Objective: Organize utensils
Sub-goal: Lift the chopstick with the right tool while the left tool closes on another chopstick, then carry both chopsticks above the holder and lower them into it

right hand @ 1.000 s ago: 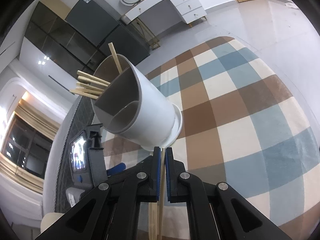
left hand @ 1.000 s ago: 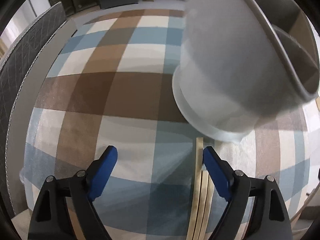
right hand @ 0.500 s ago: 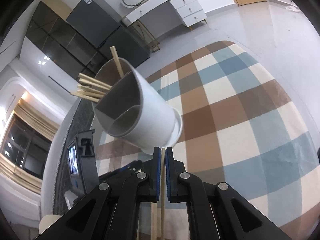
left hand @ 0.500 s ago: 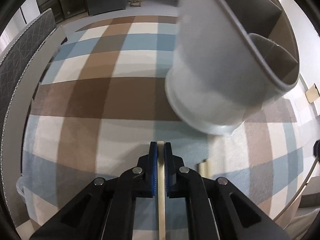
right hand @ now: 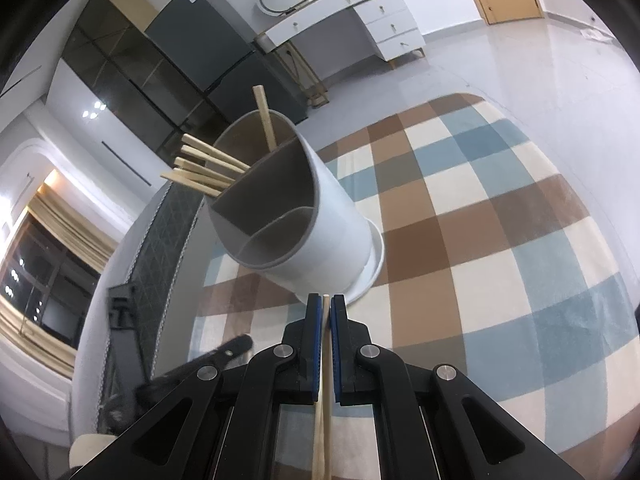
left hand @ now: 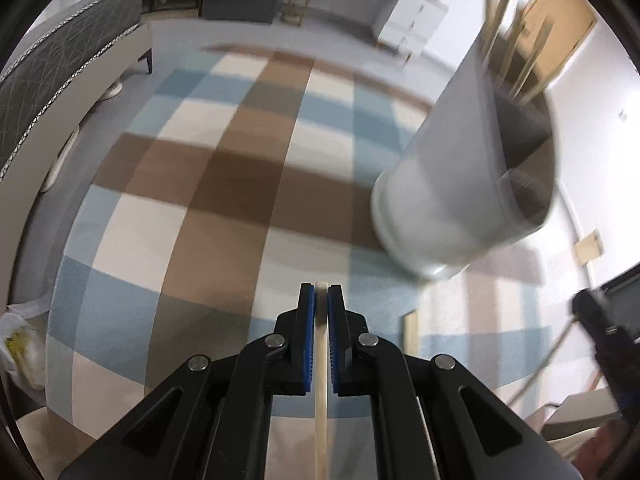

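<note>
Fingers, left: the left gripper (left hand: 321, 300) has its blue-padded fingers (left hand: 307, 320) clamped on a single wooden chopstick (left hand: 321, 380), whose tip shows just past the pads.
Fingers, right: the right gripper (right hand: 326, 312) has its fingers (right hand: 314, 328) pressed together on a pair of chopsticks (right hand: 323, 400) that run back toward 6 o'clock.
Tabletop: a checked cloth (right hand: 480, 240) of brown, blue and cream squares covers the tabletop and fills most of both views.
Sofa: a grey quilted sofa (left hand: 60, 64) lies at 10 o'clock in the left wrist view.
Holder: a white utensil holder (right hand: 304, 216) with a brown divided interior stands on the cloth, at 12 o'clock just beyond the right fingers; in the left wrist view it is blurred, at 2 o'clock.
Holder contents: several wooden chopsticks (right hand: 208, 164) lean out of the far compartment toward 10 o'clock, one more (right hand: 266, 120) stands near upright; the near compartments look empty.
Loose chopstick: one light wooden stick (left hand: 410, 336) lies on the cloth at 4 o'clock of the left fingers, apart from them.
Other gripper seen: a dark blurred part of the right gripper shows at 4 o'clock at the left view's edge.
</note>
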Demonstrator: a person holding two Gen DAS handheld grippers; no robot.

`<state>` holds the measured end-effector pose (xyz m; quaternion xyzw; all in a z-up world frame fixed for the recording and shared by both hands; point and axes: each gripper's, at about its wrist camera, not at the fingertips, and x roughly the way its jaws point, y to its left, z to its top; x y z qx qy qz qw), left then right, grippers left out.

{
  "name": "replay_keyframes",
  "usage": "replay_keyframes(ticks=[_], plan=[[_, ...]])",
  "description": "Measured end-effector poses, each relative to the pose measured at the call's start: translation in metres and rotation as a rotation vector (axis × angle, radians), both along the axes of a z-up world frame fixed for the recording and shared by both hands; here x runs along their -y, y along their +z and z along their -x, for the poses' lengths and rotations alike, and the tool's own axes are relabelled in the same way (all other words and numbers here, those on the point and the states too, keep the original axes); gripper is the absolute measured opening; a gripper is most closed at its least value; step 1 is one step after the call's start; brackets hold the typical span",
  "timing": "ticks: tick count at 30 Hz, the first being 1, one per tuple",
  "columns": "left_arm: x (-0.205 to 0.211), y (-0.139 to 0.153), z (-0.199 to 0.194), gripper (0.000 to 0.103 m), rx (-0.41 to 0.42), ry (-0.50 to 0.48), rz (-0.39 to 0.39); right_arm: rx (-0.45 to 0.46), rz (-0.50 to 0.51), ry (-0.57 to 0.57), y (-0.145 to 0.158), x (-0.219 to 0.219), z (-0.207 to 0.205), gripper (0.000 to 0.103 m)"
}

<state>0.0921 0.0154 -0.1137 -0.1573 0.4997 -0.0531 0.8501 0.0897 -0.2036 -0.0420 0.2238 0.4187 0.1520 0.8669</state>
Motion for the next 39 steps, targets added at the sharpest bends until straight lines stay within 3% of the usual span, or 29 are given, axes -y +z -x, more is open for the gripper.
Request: replay_keyframes(ticks=[5, 17, 30, 39], plan=[[-0.004, 0.026, 0.002, 0.002, 0.124, 0.010, 0.014, 0.076, 0.018, 0.020, 0.013, -0.005, 0.006, 0.004], [-0.002, 0.079, 0.044, 0.002, 0.262, -0.023, -0.039, 0.225, 0.130, 0.052, 0.042, -0.018, 0.045, 0.004], [0.011, 0.106, 0.074, 0.002, 0.315, -0.073, -0.139, 0.282, 0.194, 0.027, 0.060, -0.020, 0.084, 0.004], [0.016, 0.117, 0.078, 0.001, 0.303, -0.090, -0.159, 0.313, 0.194, 0.002, 0.074, -0.015, 0.102, 0.004]])
